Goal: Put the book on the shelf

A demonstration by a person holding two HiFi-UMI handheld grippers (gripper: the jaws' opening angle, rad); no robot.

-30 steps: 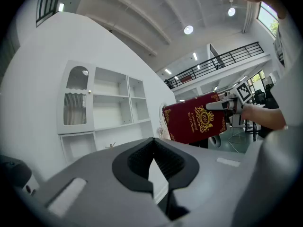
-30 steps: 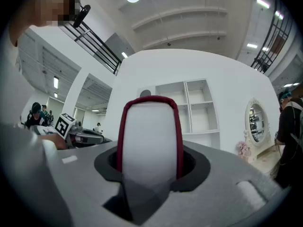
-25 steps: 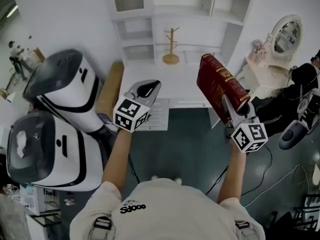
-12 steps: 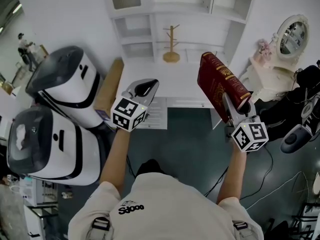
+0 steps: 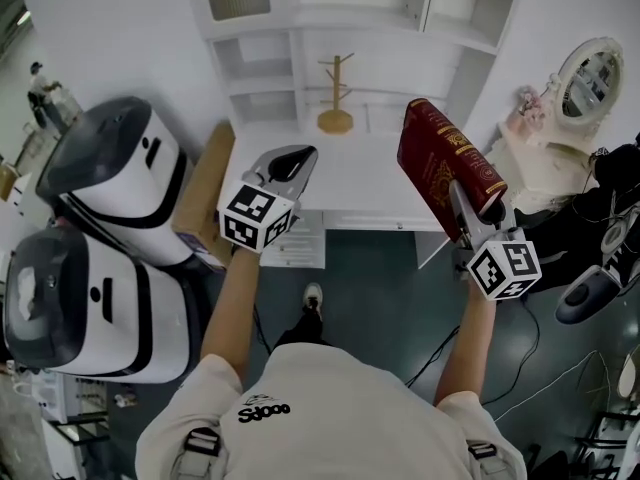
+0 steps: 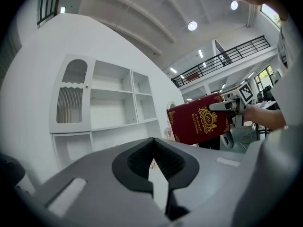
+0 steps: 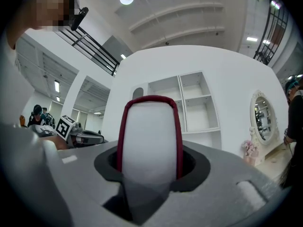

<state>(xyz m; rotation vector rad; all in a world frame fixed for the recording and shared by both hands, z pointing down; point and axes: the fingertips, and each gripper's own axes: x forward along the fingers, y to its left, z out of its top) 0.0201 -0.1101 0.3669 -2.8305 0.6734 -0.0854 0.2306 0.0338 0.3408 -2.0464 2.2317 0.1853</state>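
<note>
thick dark red gold-printed hardcover book [image 5: 440,158] held aloft at 3 o'clock, clamped in right hand-held gripper [image 5: 468,216], left hand-held gripper [image 5: 285,165] at 9 o'clock, jaws together, empty, white shelf unit [image 5: 330,28] at 12 o'clock beyond white surface [image 5: 360,183]

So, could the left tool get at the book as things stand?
Probably yes: the book, clamped in the right tool, stands in open air with nothing between it and the left tool. That tool's jaws are together, though, so they'd need to open first.
</note>
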